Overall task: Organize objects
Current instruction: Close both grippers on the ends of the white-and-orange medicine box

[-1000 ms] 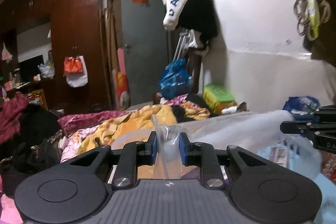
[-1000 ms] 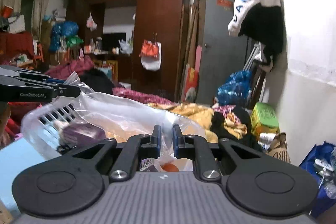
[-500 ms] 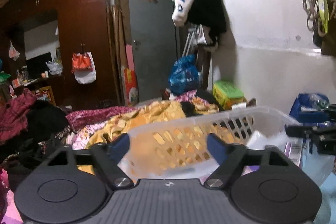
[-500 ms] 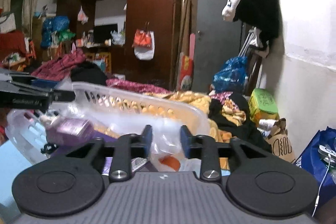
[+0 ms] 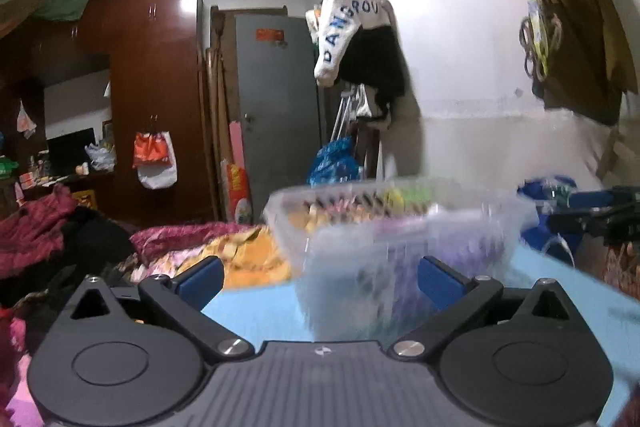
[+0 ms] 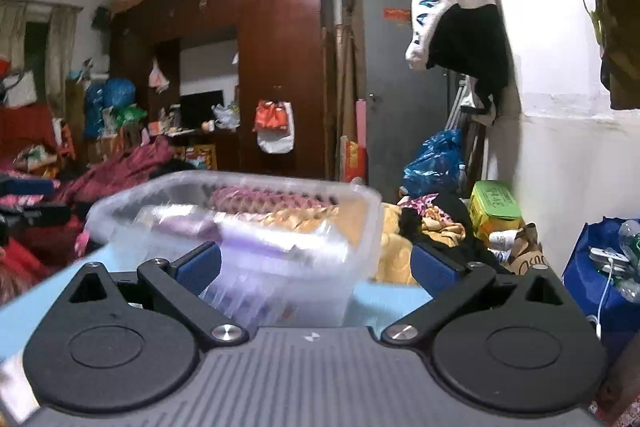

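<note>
My left tongs (image 5: 318,277) stand wide apart with nothing between the blue pads (image 5: 200,277); my right tongs (image 6: 316,265) are spread just as wide and grip nothing; the translucent basket (image 5: 384,227) sits on the light blue table (image 5: 256,311), just ahead of both pairs; from the left wrist it lies right of centre, its long axis running left to right across the view, open mouth upward, the near wall blurred; from the right wrist the same basket (image 6: 240,223) lies left of centre, again broadside to me; inside I make out purple packets (image 6: 188,225) and clear plastic, too smeared to name further; the other tool shows as a dark shape at the far right edge of the left view (image 5: 600,215); behind the table a bed heaped with yellow bedding (image 6: 396,247), a brown wardrobe (image 5: 156,99) and a grey door (image 5: 276,115).
</note>
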Tool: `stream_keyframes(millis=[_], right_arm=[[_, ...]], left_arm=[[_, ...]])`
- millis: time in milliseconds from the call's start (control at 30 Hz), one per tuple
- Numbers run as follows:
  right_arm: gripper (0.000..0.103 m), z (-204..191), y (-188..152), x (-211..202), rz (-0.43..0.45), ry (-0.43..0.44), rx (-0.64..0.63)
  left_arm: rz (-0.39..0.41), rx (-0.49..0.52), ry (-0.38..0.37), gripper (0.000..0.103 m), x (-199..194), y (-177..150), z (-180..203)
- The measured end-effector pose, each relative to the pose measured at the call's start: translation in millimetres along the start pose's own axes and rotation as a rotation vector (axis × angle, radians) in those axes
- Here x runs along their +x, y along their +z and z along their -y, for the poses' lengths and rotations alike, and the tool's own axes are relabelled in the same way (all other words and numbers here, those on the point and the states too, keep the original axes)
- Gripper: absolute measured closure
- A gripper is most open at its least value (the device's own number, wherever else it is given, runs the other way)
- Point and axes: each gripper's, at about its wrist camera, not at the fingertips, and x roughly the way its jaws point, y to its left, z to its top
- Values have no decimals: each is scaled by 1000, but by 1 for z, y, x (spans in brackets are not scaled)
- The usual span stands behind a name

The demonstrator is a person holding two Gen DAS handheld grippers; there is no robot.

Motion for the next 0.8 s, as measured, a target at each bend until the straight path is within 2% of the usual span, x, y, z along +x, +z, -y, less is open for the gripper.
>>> stream_keyframes(millis=[100, 300, 467, 667, 800], right_arm=[[0, -6, -10, -7, -19, 25, 28], [0, -25, -23, -16, -15, 4, 2], [0, -35, -40, -20, -16, 28, 45], [0, -62, -84, -36, -20, 150, 92], [0, -86, -92, -37, -12, 201, 28]], left_arm=[[-5, -2, -6, 0, -23, -15, -1], [22, -6, 22, 0, -57, -43, -5], [13, -63, -29, 0, -71, -73, -14], [30, -27, -72, 0, -85, -98, 0], [24, -17, -91, 0, -90, -108, 2]])
